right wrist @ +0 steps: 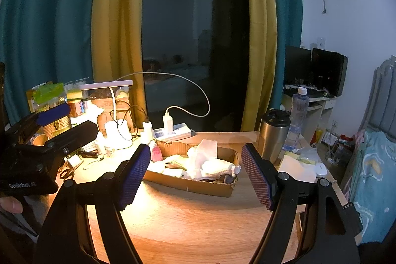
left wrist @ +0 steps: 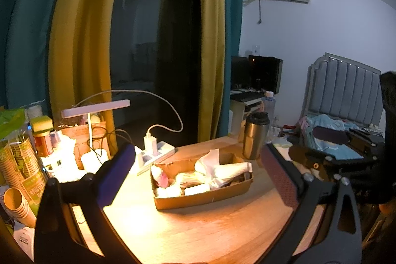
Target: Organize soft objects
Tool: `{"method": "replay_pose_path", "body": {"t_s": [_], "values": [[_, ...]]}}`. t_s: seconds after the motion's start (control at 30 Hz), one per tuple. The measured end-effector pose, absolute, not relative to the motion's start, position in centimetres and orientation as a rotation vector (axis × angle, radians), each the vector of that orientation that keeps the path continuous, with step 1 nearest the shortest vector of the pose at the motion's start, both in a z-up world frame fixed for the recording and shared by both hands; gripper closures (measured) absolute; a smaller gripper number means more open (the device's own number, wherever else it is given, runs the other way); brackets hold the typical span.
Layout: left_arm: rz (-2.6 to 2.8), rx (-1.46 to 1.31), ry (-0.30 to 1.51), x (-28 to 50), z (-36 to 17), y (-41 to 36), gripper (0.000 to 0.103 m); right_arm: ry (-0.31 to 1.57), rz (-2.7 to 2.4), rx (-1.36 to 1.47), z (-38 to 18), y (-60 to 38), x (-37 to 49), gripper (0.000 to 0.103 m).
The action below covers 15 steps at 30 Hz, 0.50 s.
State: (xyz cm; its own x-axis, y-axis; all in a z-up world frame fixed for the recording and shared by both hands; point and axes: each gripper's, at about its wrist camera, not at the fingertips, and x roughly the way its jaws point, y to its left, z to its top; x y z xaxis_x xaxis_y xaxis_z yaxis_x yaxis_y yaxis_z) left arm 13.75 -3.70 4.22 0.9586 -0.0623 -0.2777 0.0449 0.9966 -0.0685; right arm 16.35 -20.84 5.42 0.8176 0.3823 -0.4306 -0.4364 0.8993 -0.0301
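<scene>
Both grippers, left (left wrist: 198, 173) & right (right wrist: 195, 175), gape empty before cardboard tray (right wrist: 198, 186) mid-tabletop; should pinch crumpled tissue (right wrist: 204, 152) gently, w/o dragging tray.

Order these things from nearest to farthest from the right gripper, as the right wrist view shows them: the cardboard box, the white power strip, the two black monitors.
From the right gripper:
1. cardboard box, just ahead on the table, between the fingers in this view.
2. white power strip, behind the box, at the table's far edge.
3. black monitors, far right, across the room on a desk.
</scene>
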Motion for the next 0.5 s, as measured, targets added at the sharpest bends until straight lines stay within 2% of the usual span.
{"method": "replay_pose_path", "body": {"t_s": [0.5], "values": [[-0.048, -0.066, 0.289, 14.4, 4.2, -3.6, 0.001, 0.444, 0.449, -0.140, 5.2, -20.1, 17.5, 0.024]]}}
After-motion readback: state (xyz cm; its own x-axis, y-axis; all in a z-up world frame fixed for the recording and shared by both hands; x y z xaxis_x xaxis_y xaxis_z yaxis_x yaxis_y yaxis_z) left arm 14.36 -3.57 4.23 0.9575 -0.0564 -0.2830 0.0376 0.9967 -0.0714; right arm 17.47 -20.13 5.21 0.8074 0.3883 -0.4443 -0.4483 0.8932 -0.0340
